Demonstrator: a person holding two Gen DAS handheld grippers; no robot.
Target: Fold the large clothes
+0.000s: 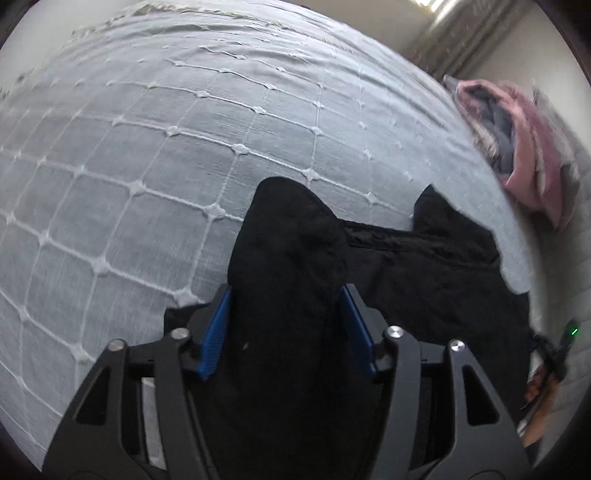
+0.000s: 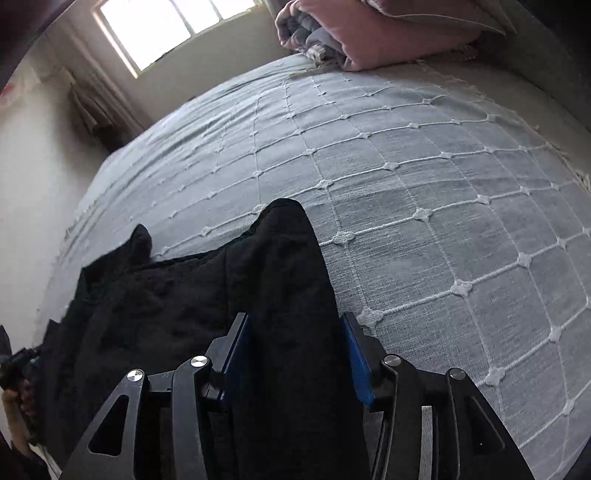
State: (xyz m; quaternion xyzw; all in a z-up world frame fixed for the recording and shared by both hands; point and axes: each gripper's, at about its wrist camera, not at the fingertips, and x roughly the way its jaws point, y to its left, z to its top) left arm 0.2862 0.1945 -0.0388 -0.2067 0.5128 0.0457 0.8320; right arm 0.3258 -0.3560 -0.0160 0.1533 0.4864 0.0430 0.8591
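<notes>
My left gripper (image 1: 286, 325) and right gripper (image 2: 291, 350) each stand partly spread with a bunch of the black garment (image 2: 166, 295) between the blue pads. Garment lies on the bed's grey quilt (image 1: 147, 147); pink bedding (image 2: 388, 37) sits well apart.

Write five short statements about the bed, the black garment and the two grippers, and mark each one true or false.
1. The black garment lies on a grey bedspread with a white grid pattern. True.
2. The left gripper has black cloth between its blue pads. True.
3. The right gripper has nothing between its pads. False: black cloth runs between them.
4. The pink bundle lies on top of the black garment. False: it sits apart, at the bed's far edge.
5. A window lets in daylight. True.
</notes>
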